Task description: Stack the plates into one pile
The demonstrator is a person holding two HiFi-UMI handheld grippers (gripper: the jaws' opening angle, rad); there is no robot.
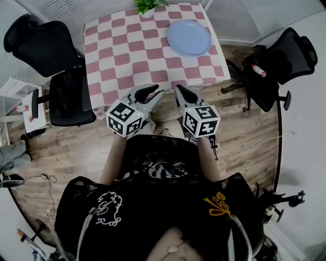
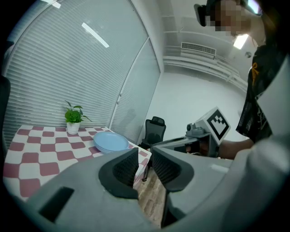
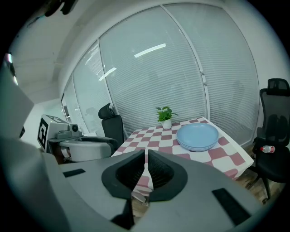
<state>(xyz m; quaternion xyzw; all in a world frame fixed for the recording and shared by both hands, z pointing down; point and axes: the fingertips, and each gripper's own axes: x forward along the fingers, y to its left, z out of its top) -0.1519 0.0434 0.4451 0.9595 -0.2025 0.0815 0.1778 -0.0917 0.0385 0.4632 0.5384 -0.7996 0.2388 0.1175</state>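
Note:
A pile of light blue plates (image 1: 188, 37) rests on the far right part of the table with the pink-and-white checked cloth (image 1: 122, 56); it also shows as the plates (image 2: 110, 141) in the left gripper view and the plates (image 3: 197, 135) in the right gripper view. Both grippers hang side by side in front of the table's near edge, close to the person's body and well short of the pile. My left gripper (image 1: 147, 92) (image 2: 145, 164) has a narrow gap between its jaws and nothing in it. My right gripper (image 1: 182, 94) (image 3: 146, 170) is shut and empty.
A small potted plant (image 1: 147, 6) stands at the table's far edge. Black office chairs stand at the left (image 1: 56, 66) and right (image 1: 275, 66); the right one has a bottle (image 1: 257, 70) on its seat. Wooden floor lies around the table.

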